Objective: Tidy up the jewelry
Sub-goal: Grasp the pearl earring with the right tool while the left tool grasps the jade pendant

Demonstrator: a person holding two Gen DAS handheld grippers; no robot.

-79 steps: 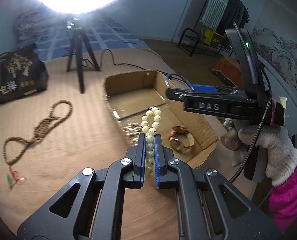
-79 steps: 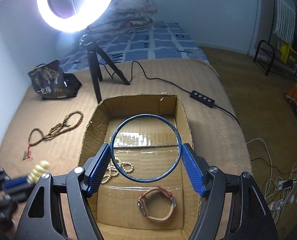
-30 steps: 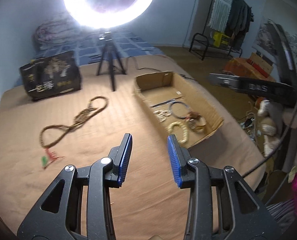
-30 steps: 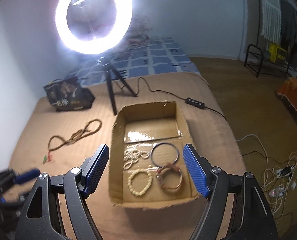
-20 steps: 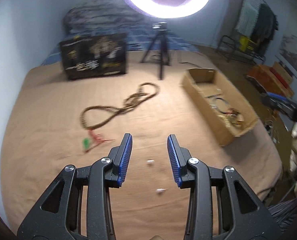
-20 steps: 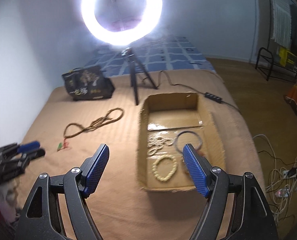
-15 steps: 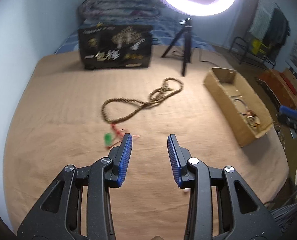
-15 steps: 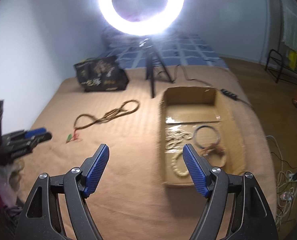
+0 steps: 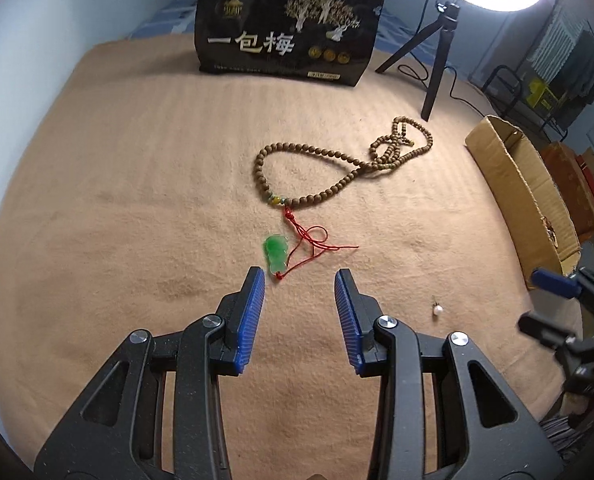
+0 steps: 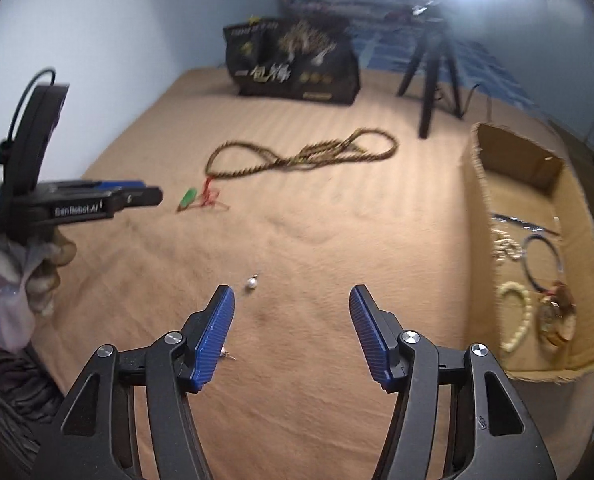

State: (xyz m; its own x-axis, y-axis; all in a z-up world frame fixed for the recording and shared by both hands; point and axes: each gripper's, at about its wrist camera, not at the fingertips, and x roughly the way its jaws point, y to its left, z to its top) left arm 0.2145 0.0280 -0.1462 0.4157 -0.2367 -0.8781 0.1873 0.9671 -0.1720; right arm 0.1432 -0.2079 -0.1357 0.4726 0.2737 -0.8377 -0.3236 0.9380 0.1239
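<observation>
A brown bead necklace [image 9: 337,160] with a red cord and a green pendant [image 9: 275,254] lies on the tan blanket. My left gripper [image 9: 299,280] hovers open just short of the pendant, nothing between its fingers; it also shows from the side [image 10: 151,196]. A small pearl piece [image 10: 251,282] lies just ahead of my right gripper [image 10: 291,296], whose jaws are closing on empty air. The pearl [image 9: 438,310] also lies right of the left gripper. The cardboard box [image 10: 477,200] holds a blue bangle [image 10: 543,260], a cream bracelet [image 10: 517,320] and a watch [image 10: 557,312].
A black printed bag [image 9: 289,36] stands at the back of the blanket. A ring light on a tripod [image 9: 437,52] stands behind the necklace. The right gripper [image 9: 545,304] shows at the blanket's right edge. A gloved hand [image 10: 37,272] holds the left tool.
Both grippers have swung left, away from the box, and sunk toward the blanket. The pendant now lies just ahead of the left fingers. The right jaws stand narrower than before.
</observation>
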